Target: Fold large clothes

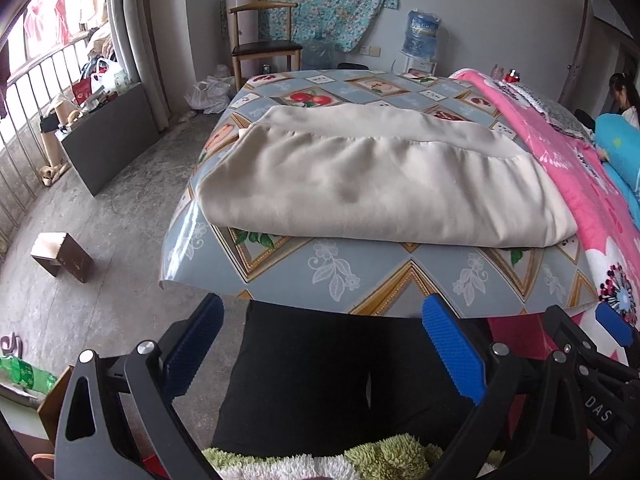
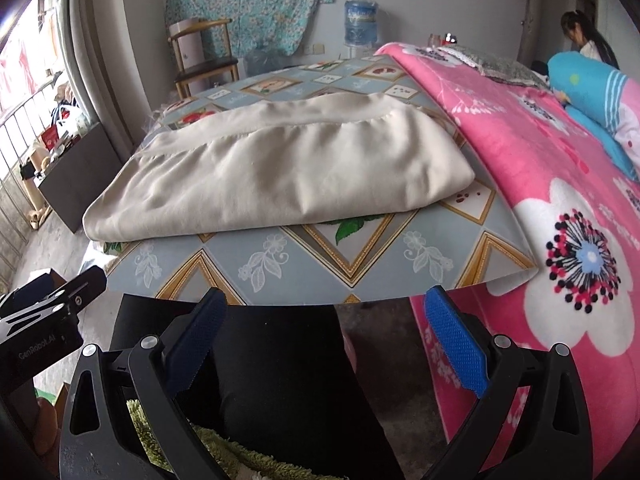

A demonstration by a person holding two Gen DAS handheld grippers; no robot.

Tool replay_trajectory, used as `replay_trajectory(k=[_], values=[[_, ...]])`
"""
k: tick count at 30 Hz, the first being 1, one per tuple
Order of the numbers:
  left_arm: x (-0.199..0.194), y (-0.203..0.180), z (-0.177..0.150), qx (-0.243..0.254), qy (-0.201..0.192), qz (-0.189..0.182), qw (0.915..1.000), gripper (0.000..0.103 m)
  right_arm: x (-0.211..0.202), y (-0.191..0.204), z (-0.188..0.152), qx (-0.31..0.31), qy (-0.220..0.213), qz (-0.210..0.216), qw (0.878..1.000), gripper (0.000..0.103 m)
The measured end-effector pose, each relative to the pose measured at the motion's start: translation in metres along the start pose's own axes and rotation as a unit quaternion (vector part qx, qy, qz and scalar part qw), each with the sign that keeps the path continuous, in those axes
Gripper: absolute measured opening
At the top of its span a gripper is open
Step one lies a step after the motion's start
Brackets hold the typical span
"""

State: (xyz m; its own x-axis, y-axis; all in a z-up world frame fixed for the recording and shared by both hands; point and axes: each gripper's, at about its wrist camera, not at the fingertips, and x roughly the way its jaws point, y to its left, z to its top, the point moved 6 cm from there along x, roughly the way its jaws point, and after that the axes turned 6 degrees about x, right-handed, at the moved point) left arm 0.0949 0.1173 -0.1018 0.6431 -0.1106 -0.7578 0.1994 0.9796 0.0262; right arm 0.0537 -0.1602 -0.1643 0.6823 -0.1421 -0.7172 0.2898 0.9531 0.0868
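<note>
A cream garment (image 1: pixel 372 184) lies folded into a thick rectangle on the table's patterned oilcloth (image 1: pixel 340 276), its gathered hem across the far side. The right wrist view shows the same cream garment (image 2: pixel 276 176) on the oilcloth (image 2: pixel 320 256), reaching close to the near edge. My left gripper (image 1: pixel 324 320) hangs open below the table's front edge, nothing between its blue pads (image 1: pixel 452 352). My right gripper (image 2: pixel 324 312) is also open and empty, below the edge, over black-clad legs (image 2: pixel 280 380). Each gripper shows at the side of the other's view.
A pink flowered blanket (image 2: pixel 560 208) covers the right side, with a blue pillow (image 2: pixel 592 92) and a person (image 2: pixel 584 40) behind it. A wooden chair (image 1: pixel 264 40), a water bottle (image 1: pixel 420 36), a small stool (image 1: pixel 62 256) and a dark board (image 1: pixel 108 140) stand on the floor to the left.
</note>
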Motion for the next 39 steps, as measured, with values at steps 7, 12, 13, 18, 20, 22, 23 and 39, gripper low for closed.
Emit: replay_trajectory(k=[7,12,13,18,20,22,23,39], values=[[0.006,-0.007,0.004,0.022,0.004,0.007,0.9997,0.098,0.008,0.007,0.008,-0.004,0.007,0.006,1.000,0.096],[0.011,-0.011,0.001,0.026,0.017,-0.005,0.9995,0.098,0.013,0.006,0.008,-0.007,0.017,-0.004,1.000,0.096],[0.012,-0.012,0.000,0.026,0.019,-0.007,0.9995,0.098,0.014,0.006,0.007,-0.006,0.021,-0.007,1.000,0.096],[0.013,-0.013,0.000,0.030,0.021,-0.009,0.9993,0.098,0.018,0.006,0.005,-0.004,0.030,-0.009,1.000,0.096],[0.013,-0.014,0.000,0.033,0.022,-0.010,0.9992,0.098,0.018,0.008,0.005,-0.007,0.029,-0.011,1.000,0.096],[0.013,-0.014,0.000,0.034,0.024,-0.011,0.9991,0.098,0.019,0.009,0.005,-0.009,0.030,-0.010,0.999,0.096],[0.013,-0.014,0.000,0.035,0.024,-0.011,0.9990,0.098,0.019,0.010,0.005,-0.009,0.031,-0.011,0.999,0.096],[0.014,-0.015,-0.002,0.036,0.032,-0.010,0.9988,0.098,0.020,0.008,0.002,-0.006,0.039,-0.017,0.999,0.096]])
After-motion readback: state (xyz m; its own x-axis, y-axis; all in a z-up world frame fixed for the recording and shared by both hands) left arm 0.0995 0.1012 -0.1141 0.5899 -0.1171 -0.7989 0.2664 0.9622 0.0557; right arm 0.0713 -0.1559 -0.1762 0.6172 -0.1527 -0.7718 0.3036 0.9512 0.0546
